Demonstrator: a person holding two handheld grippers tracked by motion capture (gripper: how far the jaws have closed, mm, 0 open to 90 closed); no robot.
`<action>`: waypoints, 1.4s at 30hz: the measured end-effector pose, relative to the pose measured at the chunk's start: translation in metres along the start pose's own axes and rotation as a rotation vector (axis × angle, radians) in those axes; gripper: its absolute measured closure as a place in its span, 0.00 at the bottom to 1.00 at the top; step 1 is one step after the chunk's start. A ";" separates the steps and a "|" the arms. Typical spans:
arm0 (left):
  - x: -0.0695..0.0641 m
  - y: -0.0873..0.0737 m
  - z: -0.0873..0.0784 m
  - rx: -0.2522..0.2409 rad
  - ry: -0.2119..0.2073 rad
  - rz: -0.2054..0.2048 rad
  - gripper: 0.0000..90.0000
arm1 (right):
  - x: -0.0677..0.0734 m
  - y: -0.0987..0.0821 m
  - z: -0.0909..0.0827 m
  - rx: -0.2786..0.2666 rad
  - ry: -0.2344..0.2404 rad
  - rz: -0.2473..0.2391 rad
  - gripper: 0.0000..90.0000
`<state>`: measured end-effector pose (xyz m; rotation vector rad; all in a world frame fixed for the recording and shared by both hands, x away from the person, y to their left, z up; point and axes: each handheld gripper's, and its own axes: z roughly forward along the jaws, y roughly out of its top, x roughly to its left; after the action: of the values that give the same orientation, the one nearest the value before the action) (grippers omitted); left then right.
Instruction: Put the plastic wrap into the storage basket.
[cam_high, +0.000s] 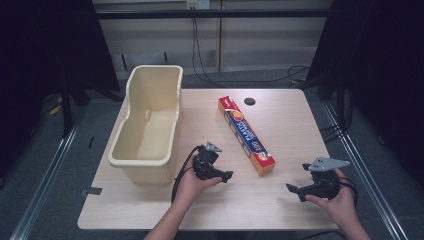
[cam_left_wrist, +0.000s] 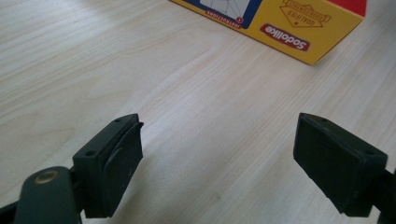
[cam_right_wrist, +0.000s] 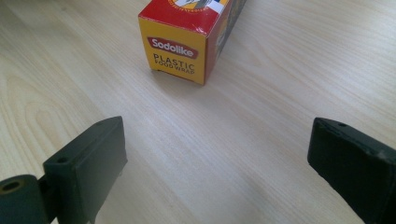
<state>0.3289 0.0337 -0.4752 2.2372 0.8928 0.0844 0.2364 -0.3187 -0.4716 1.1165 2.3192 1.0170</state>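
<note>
A long box of plastic food wrap (cam_high: 246, 135), yellow and red with a blue face, lies flat on the pale wooden table (cam_high: 280, 200), running on a slant from the upper centre of the high view down toward the lower right of centre. At the left of that view stands an empty cream plastic tub (cam_high: 150, 115), well apart from the box. The left gripper (cam_high: 226, 176) sits in the person's hand in the lower middle of the frame, between the tub and the near end of the box, with its jaws spread wide and nothing between them. In the left gripper view that gripper (cam_left_wrist: 217, 154) has bare tabletop in the gap, and the box (cam_left_wrist: 299, 28) lies in the upper right, near but not touched. The right gripper (cam_high: 294, 189), at the lower right of the high view, points toward the box's near end and is likewise released. In the right gripper view the gripper (cam_right_wrist: 217, 158) frames empty table, with the box's yellow end panel (cam_right_wrist: 180, 49) ahead in the upper middle, clear of both jaws.
</note>
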 end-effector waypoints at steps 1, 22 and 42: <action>0.000 0.000 0.000 -0.005 -0.003 -0.003 0.17 | 0.000 0.000 0.000 -0.001 0.000 0.000 0.05; -0.010 0.056 0.005 -0.008 -0.069 0.016 0.73 | -0.002 0.000 0.000 -0.008 0.016 0.018 0.05; -0.034 0.111 0.045 0.044 -0.086 0.059 1.00 | -0.005 0.000 -0.003 -0.032 0.020 0.025 0.03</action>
<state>0.3809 -0.0700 -0.4304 2.2900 0.7896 -0.0039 0.2373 -0.3240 -0.4699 1.1310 2.3019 1.0754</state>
